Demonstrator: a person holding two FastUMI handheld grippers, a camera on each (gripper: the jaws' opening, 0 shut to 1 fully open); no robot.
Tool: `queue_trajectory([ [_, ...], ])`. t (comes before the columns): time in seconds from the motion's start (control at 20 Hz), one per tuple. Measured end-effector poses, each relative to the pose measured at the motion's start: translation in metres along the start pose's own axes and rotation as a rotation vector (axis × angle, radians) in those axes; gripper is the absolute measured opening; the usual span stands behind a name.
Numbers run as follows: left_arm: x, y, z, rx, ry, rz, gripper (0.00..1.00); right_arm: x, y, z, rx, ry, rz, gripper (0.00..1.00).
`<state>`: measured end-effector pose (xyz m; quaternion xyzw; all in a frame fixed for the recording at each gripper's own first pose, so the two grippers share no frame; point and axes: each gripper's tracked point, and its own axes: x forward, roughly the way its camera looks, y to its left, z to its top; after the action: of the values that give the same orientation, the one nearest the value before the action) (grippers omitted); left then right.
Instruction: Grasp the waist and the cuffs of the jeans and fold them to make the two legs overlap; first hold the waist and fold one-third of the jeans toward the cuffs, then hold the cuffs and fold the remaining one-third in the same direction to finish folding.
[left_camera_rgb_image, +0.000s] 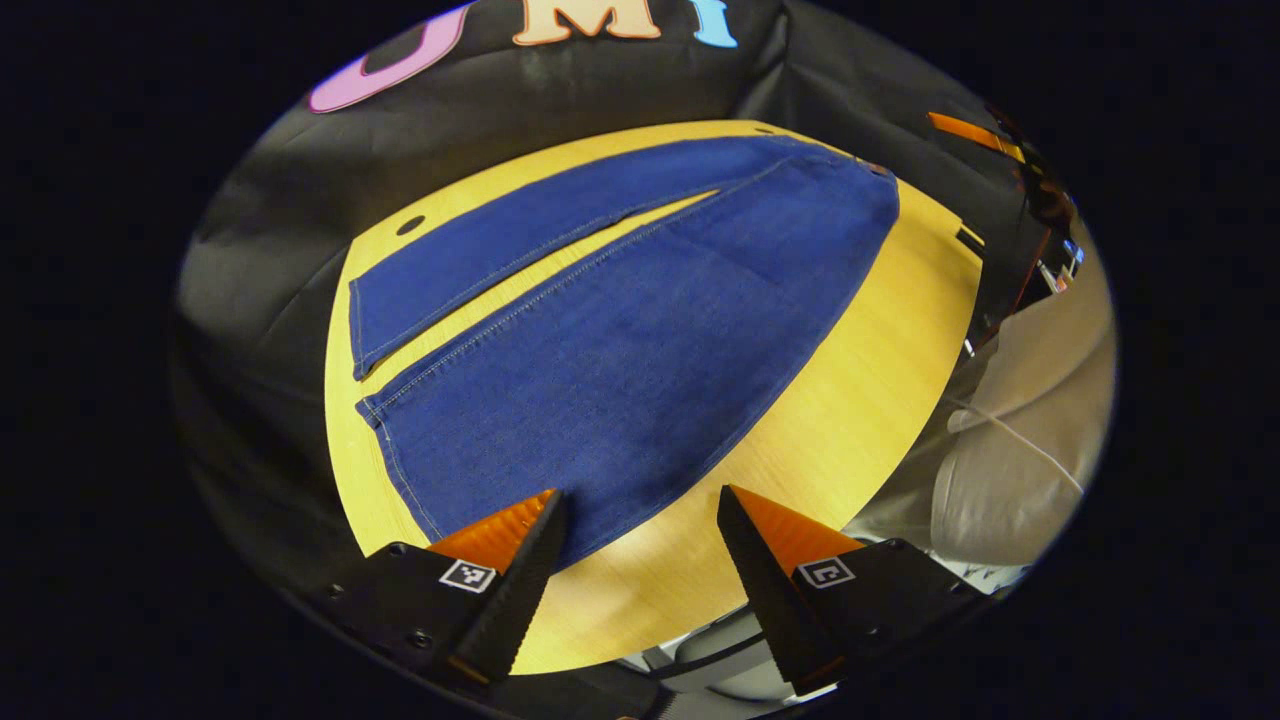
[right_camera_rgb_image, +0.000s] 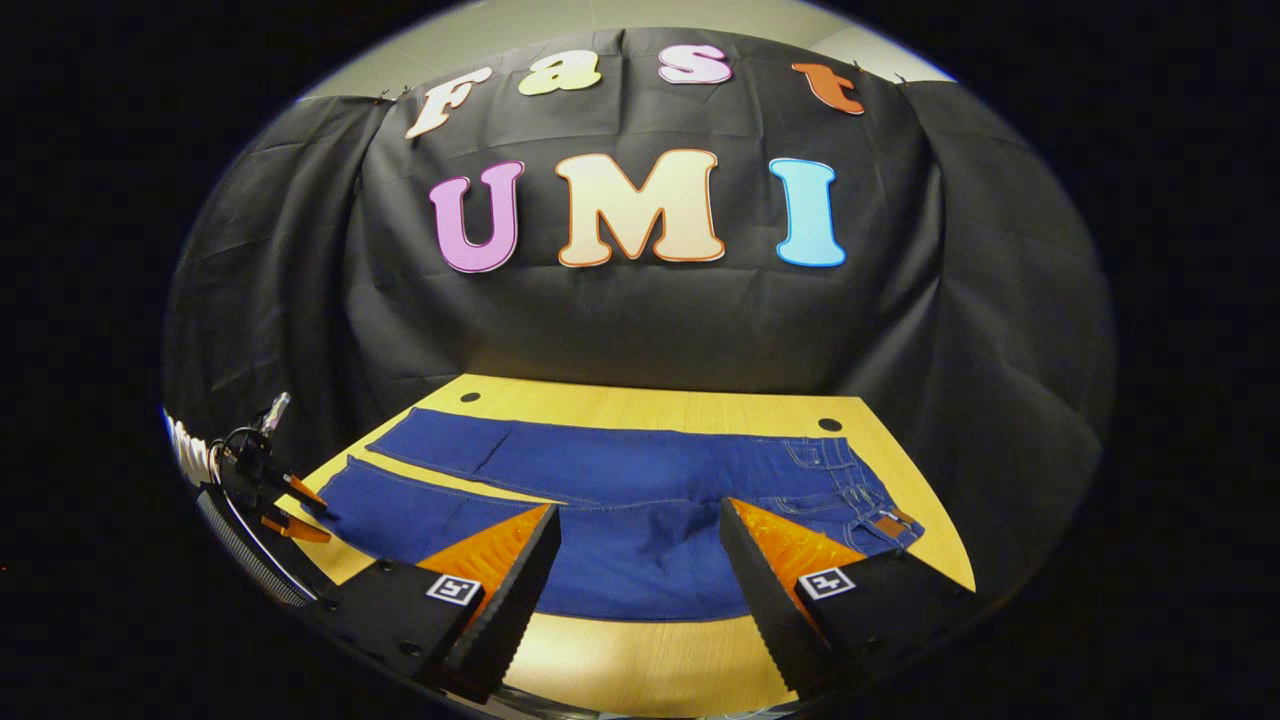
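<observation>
Blue jeans (left_camera_rgb_image: 640, 330) lie flat on the wooden table (left_camera_rgb_image: 850, 400), legs spread apart with a strip of table between them. In the left gripper view the cuffs (left_camera_rgb_image: 372, 350) are at the left and the waist (left_camera_rgb_image: 880, 190) at the far right. My left gripper (left_camera_rgb_image: 640, 510) hangs open above the near leg's edge, nothing between its fingers. In the right gripper view the jeans (right_camera_rgb_image: 640, 490) stretch across the table, waist (right_camera_rgb_image: 870, 500) to the right. My right gripper (right_camera_rgb_image: 640, 525) is open above the near edge of the jeans. The left gripper (right_camera_rgb_image: 300, 510) shows at the far left by the cuffs.
Black cloth walls close in the back and sides of the table (right_camera_rgb_image: 640, 660). Two small dark holes (right_camera_rgb_image: 829, 424) mark the table's far corners. A person's light trousers (left_camera_rgb_image: 1020, 440) with a white cable show beside the table's near edge.
</observation>
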<state>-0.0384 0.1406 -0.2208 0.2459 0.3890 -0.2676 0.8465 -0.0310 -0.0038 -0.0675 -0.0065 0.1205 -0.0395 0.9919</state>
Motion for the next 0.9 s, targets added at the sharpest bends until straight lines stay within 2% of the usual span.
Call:
queue_trajectory([
  [0.25, 0.002, 0.001, -0.012, 0.070, 0.084, -0.027, 0.93, 0.005, -0.005, -0.007, 0.014, 0.023, -0.009, 0.99],
  [0.3, 0.002, 0.001, -0.015, 0.070, 0.105, -0.034, 0.89, 0.006, -0.007, -0.009, 0.019, 0.029, -0.012, 0.99],
  [0.35, -0.002, 0.001, -0.012, 0.064, 0.099, -0.043, 0.93, 0.007, -0.009, -0.011, 0.025, 0.037, -0.017, 0.99],
  [0.65, 0.005, 0.003, -0.019, 0.108, 0.156, -0.080, 0.92, 0.015, -0.014, -0.025, 0.049, 0.077, -0.029, 0.99],
  [0.7, 0.005, 0.003, -0.020, 0.113, 0.162, -0.083, 0.84, 0.017, -0.013, -0.027, 0.052, 0.083, -0.027, 0.99],
  [0.75, 0.005, 0.001, -0.018, 0.120, 0.184, -0.082, 0.91, 0.019, -0.010, -0.029, 0.058, 0.088, -0.023, 0.98],
  [0.8, 0.002, 0.000, -0.021, 0.131, 0.195, -0.079, 0.90, 0.020, -0.007, -0.030, 0.061, 0.089, -0.019, 0.98],
  [0.85, 0.002, -0.001, -0.020, 0.149, 0.208, -0.080, 0.82, 0.021, -0.005, -0.030, 0.062, 0.088, -0.016, 0.99],
  [0.9, 0.002, 0.003, -0.022, 0.158, 0.223, -0.082, 0.80, 0.022, -0.004, -0.032, 0.062, 0.087, -0.015, 0.99],
])
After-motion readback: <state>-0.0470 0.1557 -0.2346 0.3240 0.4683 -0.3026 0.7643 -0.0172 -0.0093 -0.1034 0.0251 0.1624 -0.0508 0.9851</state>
